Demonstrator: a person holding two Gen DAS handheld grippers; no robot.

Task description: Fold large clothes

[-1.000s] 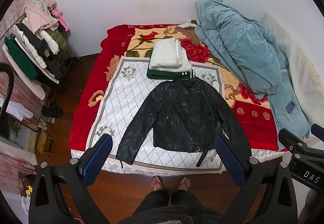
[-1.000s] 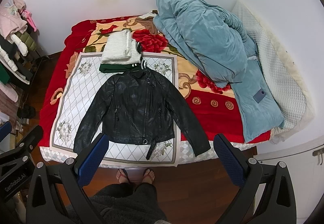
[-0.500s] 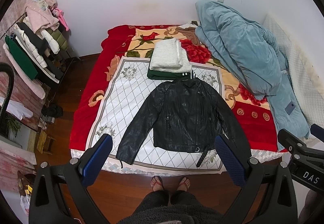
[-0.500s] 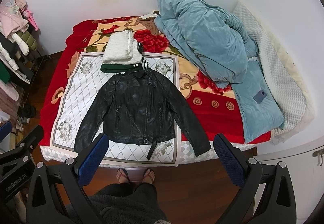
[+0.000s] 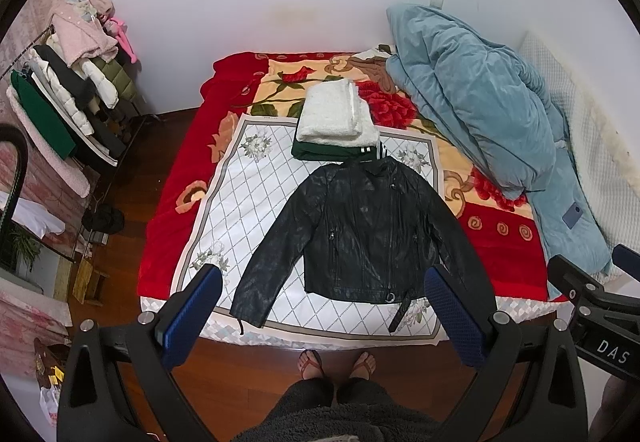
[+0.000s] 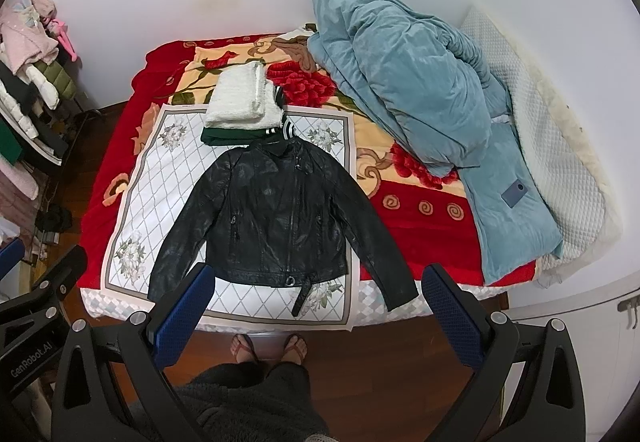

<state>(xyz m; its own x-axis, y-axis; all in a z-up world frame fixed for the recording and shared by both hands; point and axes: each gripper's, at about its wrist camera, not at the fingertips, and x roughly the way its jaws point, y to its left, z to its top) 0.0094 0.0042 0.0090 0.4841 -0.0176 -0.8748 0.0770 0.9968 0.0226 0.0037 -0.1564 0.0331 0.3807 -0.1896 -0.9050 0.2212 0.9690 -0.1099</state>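
A black leather jacket (image 5: 360, 230) lies flat and face up on the white diamond-patterned cloth (image 5: 248, 194) on the bed, sleeves spread; it also shows in the right wrist view (image 6: 276, 214). My left gripper (image 5: 324, 278) is open and empty, held high above the bed's near edge. My right gripper (image 6: 318, 276) is open and empty at a like height. Behind the jacket's collar sits a folded stack: a white fleece garment (image 5: 336, 114) on a green one (image 5: 320, 153).
A crumpled blue duvet (image 5: 476, 98) fills the bed's right side, with a white quilted mattress pad (image 6: 556, 146) beyond it. A clothes rack (image 5: 64, 90) stands at the left. The person's feet (image 5: 338, 362) stand on the wood floor at the bed's foot.
Both grippers have drifted very slightly; the view has barely shifted. The jacket and stack have not moved.
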